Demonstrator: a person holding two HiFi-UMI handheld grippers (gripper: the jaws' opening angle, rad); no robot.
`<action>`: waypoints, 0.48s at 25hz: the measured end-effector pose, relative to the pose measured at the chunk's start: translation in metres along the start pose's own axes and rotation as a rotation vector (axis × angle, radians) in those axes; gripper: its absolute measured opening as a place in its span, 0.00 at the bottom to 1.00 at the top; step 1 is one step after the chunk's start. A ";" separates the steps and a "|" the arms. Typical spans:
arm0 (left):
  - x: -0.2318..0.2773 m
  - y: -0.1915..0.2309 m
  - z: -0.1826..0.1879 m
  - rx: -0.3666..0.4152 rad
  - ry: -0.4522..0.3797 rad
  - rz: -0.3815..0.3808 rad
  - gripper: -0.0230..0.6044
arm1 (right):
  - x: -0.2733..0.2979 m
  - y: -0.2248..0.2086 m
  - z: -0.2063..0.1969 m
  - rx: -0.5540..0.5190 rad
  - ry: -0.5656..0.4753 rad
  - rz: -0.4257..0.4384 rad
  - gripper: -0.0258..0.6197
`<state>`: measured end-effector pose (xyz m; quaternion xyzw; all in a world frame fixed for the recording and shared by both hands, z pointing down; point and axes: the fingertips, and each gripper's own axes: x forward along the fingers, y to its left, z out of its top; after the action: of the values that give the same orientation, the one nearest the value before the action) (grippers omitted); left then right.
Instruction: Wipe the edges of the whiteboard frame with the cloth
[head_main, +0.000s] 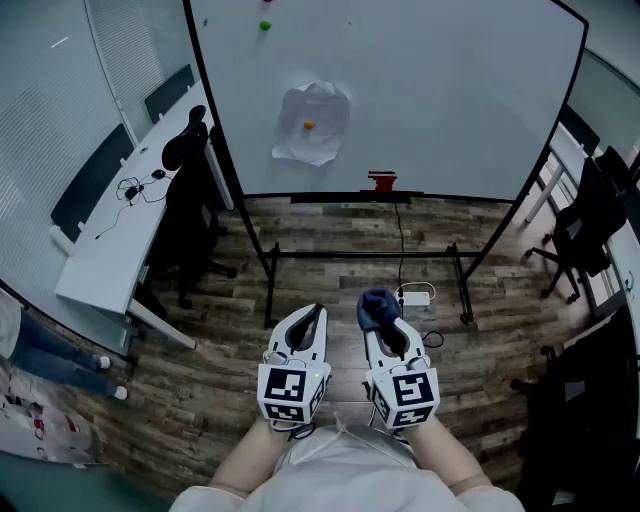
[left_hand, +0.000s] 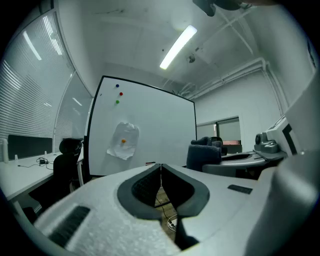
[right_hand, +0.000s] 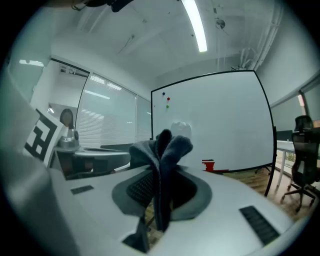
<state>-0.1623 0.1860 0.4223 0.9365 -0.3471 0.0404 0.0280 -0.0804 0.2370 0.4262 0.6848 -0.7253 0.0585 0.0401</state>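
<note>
A large whiteboard (head_main: 420, 90) in a black frame (head_main: 215, 110) stands on a wheeled stand ahead of me. A crumpled white sheet (head_main: 312, 122) is pinned to it with an orange magnet, and a red eraser (head_main: 382, 181) rests on its tray. My right gripper (head_main: 381, 316) is shut on a dark blue cloth (head_main: 377, 306), which sticks up between the jaws (right_hand: 162, 150). My left gripper (head_main: 312, 318) is shut and holds nothing; its jaws meet (left_hand: 160, 167). Both are held low in front of me, well short of the board.
A white desk (head_main: 120, 230) with a black office chair (head_main: 190, 200) stands at the left. More black chairs (head_main: 585, 215) are at the right. A white power strip (head_main: 415, 297) with a cable lies on the wooden floor under the board's stand (head_main: 365, 256).
</note>
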 end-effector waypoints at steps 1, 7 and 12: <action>-0.001 0.001 -0.001 -0.003 0.001 0.001 0.07 | 0.000 0.001 -0.001 -0.001 0.004 0.001 0.13; -0.003 0.004 -0.005 -0.016 0.006 0.001 0.07 | 0.002 0.006 -0.006 0.000 0.019 0.004 0.13; -0.008 0.010 -0.007 -0.025 0.007 0.003 0.07 | 0.004 0.010 -0.009 0.035 0.023 -0.008 0.13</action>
<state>-0.1747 0.1840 0.4288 0.9354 -0.3489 0.0396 0.0408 -0.0911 0.2352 0.4349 0.6875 -0.7209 0.0790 0.0369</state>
